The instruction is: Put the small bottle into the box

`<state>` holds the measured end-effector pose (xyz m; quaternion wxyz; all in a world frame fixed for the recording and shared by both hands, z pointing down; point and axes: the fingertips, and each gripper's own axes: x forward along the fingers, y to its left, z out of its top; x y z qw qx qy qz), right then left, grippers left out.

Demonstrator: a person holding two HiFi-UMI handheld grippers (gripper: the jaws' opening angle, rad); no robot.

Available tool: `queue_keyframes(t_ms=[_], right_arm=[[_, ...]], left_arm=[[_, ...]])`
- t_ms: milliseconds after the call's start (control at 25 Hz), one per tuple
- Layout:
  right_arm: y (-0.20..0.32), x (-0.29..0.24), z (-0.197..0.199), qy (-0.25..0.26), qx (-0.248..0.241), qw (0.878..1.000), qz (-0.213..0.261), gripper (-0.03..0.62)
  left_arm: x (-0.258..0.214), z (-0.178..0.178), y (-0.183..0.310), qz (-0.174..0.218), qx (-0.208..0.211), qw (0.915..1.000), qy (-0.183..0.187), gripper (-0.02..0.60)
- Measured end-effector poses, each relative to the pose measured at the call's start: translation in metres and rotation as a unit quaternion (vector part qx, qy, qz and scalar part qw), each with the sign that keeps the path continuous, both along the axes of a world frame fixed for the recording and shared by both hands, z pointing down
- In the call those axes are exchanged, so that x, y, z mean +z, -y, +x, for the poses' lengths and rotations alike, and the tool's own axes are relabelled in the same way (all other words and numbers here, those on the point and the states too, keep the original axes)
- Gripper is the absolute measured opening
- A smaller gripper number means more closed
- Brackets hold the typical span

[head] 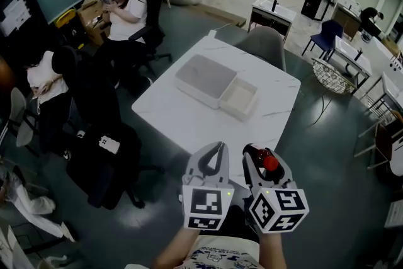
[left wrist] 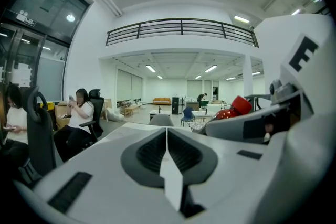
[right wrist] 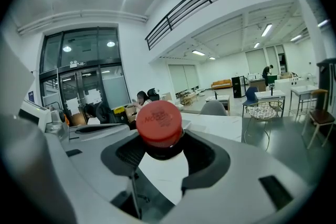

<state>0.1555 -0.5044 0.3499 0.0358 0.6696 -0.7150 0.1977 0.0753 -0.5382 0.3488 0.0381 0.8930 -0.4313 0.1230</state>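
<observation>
Evidently the carrying step is in hand: the small bottle [right wrist: 159,122] is clamped between the jaws of the right gripper [head: 267,164], which are closed only as far as the bottle's body allows, and the red cap is seen facing out past the jaw tips in the right gripper view. Nothing can be seen inside the box [head: 240,96], which lies toward the far side of the white table [head: 182,116] with its open tray beside a flat grey part (apparently the lid, though this cannot be confirmed). The bottle is thus held well apart from the box, off the table's near edge. The next move is judged to call for a long forward reach across the tabletop, a lowering of the bottle over the open tray, and a release made only once the bottle is inside the walls. The left gripper [left wrist: 166,139] is shut with its jaws pressed together, and nothing is held between them. Both grippers are held side by side close to the person's body, just apart from each other, with jaws pointed forward toward the table and roughly level, as the outlook across the room in both gripper views suggests.
</observation>
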Motion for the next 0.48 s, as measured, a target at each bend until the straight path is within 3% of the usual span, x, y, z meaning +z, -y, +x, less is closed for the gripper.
queue_keyframes(t_ms=[480], right_arm=[[0.049, 0.017, 0.026, -0.004, -0.01, 0.999, -0.032, 0.229]], left_arm=[[0.014, 0.02, 0.045, -0.023, -0.007, 0.9997, 0.006, 0.02]])
